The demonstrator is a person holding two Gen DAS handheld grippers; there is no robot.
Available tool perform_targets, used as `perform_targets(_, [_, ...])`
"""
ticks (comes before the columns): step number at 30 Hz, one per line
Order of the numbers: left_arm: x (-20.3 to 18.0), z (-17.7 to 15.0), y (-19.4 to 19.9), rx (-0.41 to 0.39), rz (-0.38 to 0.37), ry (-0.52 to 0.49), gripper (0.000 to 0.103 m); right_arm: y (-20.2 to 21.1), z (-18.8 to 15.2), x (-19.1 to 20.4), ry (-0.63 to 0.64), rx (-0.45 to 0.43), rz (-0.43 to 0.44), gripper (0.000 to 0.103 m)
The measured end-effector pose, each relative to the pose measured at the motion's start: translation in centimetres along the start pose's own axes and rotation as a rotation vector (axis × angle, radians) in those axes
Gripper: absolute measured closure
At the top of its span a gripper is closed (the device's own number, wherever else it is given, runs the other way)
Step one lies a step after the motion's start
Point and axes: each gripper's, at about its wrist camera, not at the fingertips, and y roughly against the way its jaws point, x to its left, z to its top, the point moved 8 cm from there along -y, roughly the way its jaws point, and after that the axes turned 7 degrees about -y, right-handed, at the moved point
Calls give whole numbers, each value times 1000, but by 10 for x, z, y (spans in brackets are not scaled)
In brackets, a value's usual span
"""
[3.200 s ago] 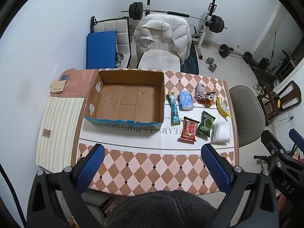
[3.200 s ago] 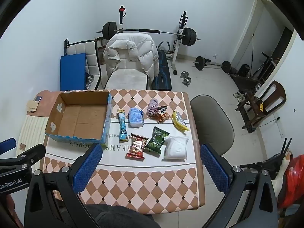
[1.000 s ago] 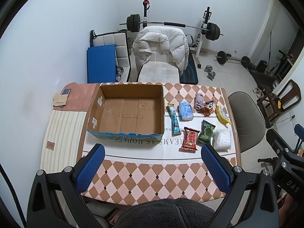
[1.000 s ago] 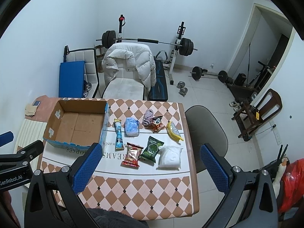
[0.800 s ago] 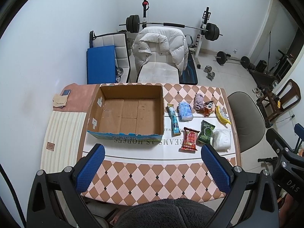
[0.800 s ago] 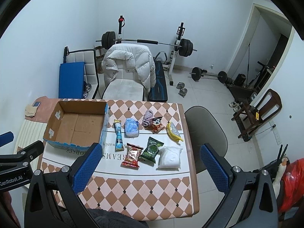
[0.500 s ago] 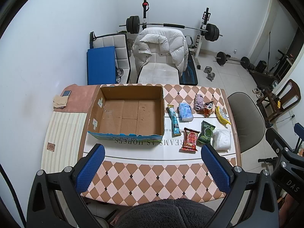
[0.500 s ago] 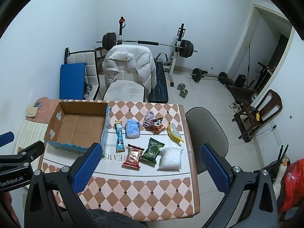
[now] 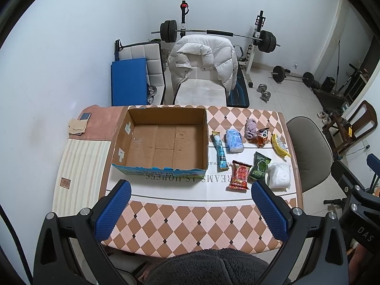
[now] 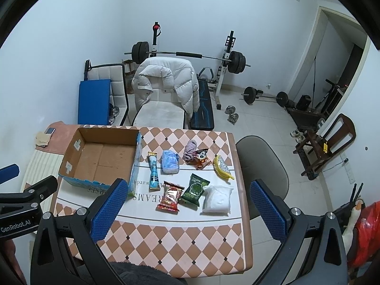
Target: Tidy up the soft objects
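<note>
An empty open cardboard box (image 9: 163,140) (image 10: 102,156) sits on the left of the checkered table (image 9: 190,213). To its right lie a blue tube (image 9: 219,150), a pale blue packet (image 9: 234,141), a purple cloth (image 9: 250,128), a cartoon snack bag (image 9: 261,136), a yellow banana-shaped pouch (image 9: 280,144), a red packet (image 9: 239,174) (image 10: 169,196), a green packet (image 9: 260,168) and a white soft bag (image 9: 279,175) (image 10: 217,198). My left gripper (image 9: 190,197) and right gripper (image 10: 187,193) are both open and empty, high above the table's near side.
A grey chair (image 9: 308,152) stands at the table's right side. A white chair with a puffy jacket (image 9: 204,64) stands behind the table. A weight bench, barbells and dumbbells (image 9: 263,93) fill the far floor. A striped mat with a phone (image 9: 85,116) lies left.
Both grippers have risen and drawn back a little, so the table looks smaller and lower in view. Nothing on the table has moved.
</note>
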Motion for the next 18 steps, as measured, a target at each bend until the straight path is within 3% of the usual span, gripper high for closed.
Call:
perform_targets(4, [-1,3,-10,1,2,-14,0,-19,-6,-9,-44,46,46,0])
perform_targets(7, [-7,7,-46,28,-1,-33,0,-59,-11,-37,-114,133,65,0])
perform_targets(9, [-19,11,-84,85,-21,-51,0,-100,-17,-64,-179,210,66,0])
perform_targets(13, [-57,6,-178,274,-147,-46,0,-199,-43,-111,-249,403,30,0])
perform_targets(18, [-116,-14,-274,446,-207,-77,0,-317,-92,-152,-246,584,-29,0])
